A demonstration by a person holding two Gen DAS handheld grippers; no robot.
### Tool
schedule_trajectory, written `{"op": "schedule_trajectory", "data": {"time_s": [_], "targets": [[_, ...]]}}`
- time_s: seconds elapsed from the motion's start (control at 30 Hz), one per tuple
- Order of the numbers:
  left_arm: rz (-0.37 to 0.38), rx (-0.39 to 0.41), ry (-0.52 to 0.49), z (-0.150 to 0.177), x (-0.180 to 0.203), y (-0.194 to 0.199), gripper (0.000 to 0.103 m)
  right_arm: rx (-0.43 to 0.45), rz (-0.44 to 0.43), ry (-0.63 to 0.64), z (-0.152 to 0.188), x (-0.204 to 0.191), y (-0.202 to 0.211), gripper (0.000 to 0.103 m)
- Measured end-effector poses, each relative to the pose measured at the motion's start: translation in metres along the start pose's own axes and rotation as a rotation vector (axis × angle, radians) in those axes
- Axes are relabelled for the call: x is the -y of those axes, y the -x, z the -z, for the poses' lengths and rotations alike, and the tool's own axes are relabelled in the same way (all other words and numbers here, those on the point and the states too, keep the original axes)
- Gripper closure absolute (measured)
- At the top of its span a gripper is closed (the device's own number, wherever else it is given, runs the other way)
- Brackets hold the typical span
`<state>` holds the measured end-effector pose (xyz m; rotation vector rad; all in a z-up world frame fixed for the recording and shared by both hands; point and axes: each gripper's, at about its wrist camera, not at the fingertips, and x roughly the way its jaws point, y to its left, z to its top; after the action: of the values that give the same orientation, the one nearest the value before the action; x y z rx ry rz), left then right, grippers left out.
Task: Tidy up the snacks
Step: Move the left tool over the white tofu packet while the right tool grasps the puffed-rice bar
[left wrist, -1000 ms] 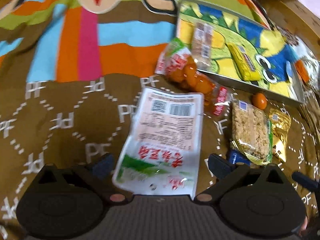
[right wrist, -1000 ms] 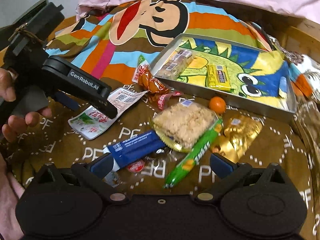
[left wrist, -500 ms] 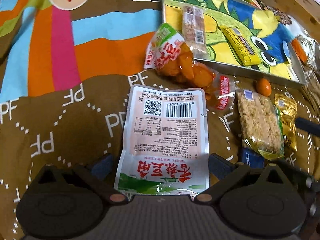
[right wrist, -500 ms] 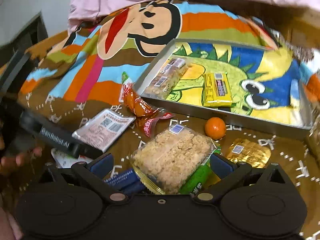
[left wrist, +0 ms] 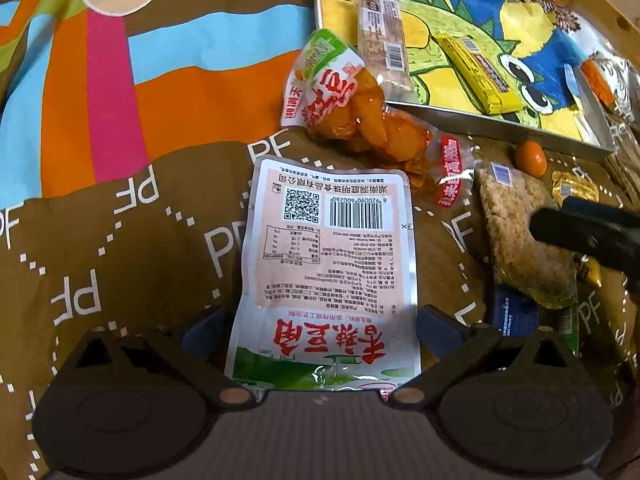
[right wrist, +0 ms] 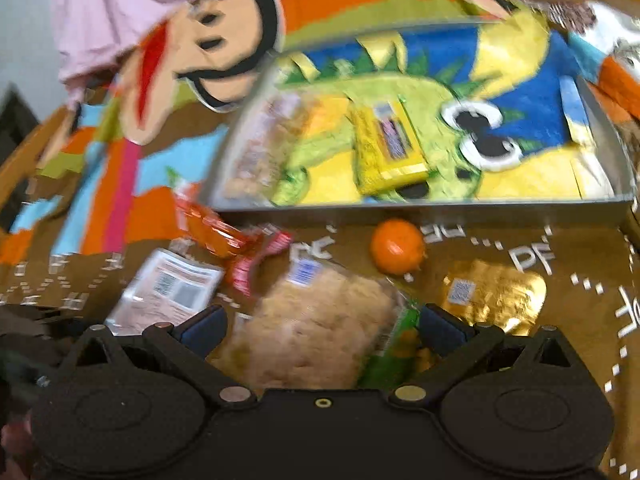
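A flat pink and white snack pouch [left wrist: 328, 256] with a barcode lies on the brown cloth, its near end between the spread fingers of my open left gripper [left wrist: 320, 326]. In the right wrist view my open right gripper [right wrist: 320, 328] straddles a clear-wrapped rice cake block [right wrist: 320, 328]; the same rice cake block [left wrist: 520, 232] shows on the right of the left view, partly under the right gripper's black finger. The dinosaur-print metal tray [right wrist: 440, 204] holds a yellow bar [right wrist: 390, 148] and a wrapped bar [right wrist: 260, 148].
An orange snack bag [left wrist: 360, 120] leans at the tray [left wrist: 500, 120] edge. A small orange fruit [right wrist: 396, 246], a gold wrapper [right wrist: 496, 296], a green stick pack [right wrist: 396, 344] and a blue packet [left wrist: 514, 312] lie on the cloth. The right view is blurred.
Both grippers have moved forward and down: the left over the pink pouch, the right from the blue packet onto the rice cake. Both stayed open.
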<state>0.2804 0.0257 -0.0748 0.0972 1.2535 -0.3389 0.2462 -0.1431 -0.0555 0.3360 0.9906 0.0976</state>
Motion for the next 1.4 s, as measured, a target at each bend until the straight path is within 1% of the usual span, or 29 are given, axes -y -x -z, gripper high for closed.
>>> {"op": "schedule_trajectory", "data": {"time_s": [0.03,0.07,0.13,0.27,0.37,0.47,0.53,0.67,0.73,0.8,0.9,1.0,1.07,1.17,1.3,1.33,1.37,1.4], "targets": [[-0.007,0.0,-0.009,0.0,0.002,-0.001,0.001,-0.019,-0.012,-0.022,0.0,0.003,-0.005,0.001],[-0.014,0.0,-0.021,0.0,0.005,-0.002,0.001,-0.032,-0.042,-0.054,0.0,0.005,-0.01,0.001],[-0.025,0.0,-0.041,0.0,0.008,-0.004,0.001,-0.031,-0.064,-0.057,0.0,0.004,-0.012,0.001],[-0.023,0.003,-0.046,0.0,0.008,-0.004,0.001,-0.002,-0.078,0.007,0.001,-0.005,-0.006,0.001],[-0.019,0.004,-0.041,0.0,0.007,-0.003,0.001,-0.01,-0.085,-0.012,0.002,-0.003,-0.008,0.001],[-0.035,0.005,-0.05,0.0,0.01,-0.005,0.001,-0.019,-0.08,-0.032,-0.001,-0.002,-0.012,0.001],[-0.041,0.007,-0.057,0.001,0.012,-0.005,0.001,-0.001,-0.071,-0.022,-0.003,-0.005,-0.01,0.001],[-0.06,0.009,-0.071,0.002,0.016,-0.007,0.001,0.07,-0.031,0.05,-0.007,-0.013,0.004,0.001],[-0.059,0.009,-0.072,0.001,0.016,-0.008,0.001,0.078,-0.074,0.036,-0.008,-0.012,0.013,0.001],[-0.054,0.009,-0.067,0.001,0.015,-0.007,0.001,0.069,-0.126,0.019,-0.008,-0.012,0.022,0.001],[-0.05,0.009,-0.066,0.001,0.014,-0.007,0.001,0.007,-0.141,-0.016,-0.003,-0.014,0.02,0.001],[-0.051,0.009,-0.065,0.001,0.014,-0.007,0.001,-0.06,-0.157,-0.077,0.003,-0.012,0.006,0.001],[-0.051,0.01,-0.064,0.001,0.014,-0.008,0.001,-0.062,-0.132,-0.093,0.002,-0.013,0.0,0.001],[-0.051,0.014,-0.06,0.001,0.014,-0.008,0.0,-0.051,-0.082,-0.076,0.001,-0.019,-0.01,0.001],[-0.054,0.029,-0.064,0.004,0.016,-0.009,0.0,-0.048,-0.017,0.014,0.006,-0.031,-0.021,0.001],[-0.055,0.032,-0.066,0.004,0.016,-0.009,0.0,-0.042,-0.004,0.035,0.008,-0.033,-0.021,0.002],[-0.057,0.035,-0.068,0.005,0.017,-0.009,0.001,-0.039,0.009,0.052,0.01,-0.034,-0.021,0.008],[-0.057,0.038,-0.069,0.005,0.017,-0.008,0.002,-0.033,0.034,0.073,0.012,-0.035,-0.02,0.011]]}}
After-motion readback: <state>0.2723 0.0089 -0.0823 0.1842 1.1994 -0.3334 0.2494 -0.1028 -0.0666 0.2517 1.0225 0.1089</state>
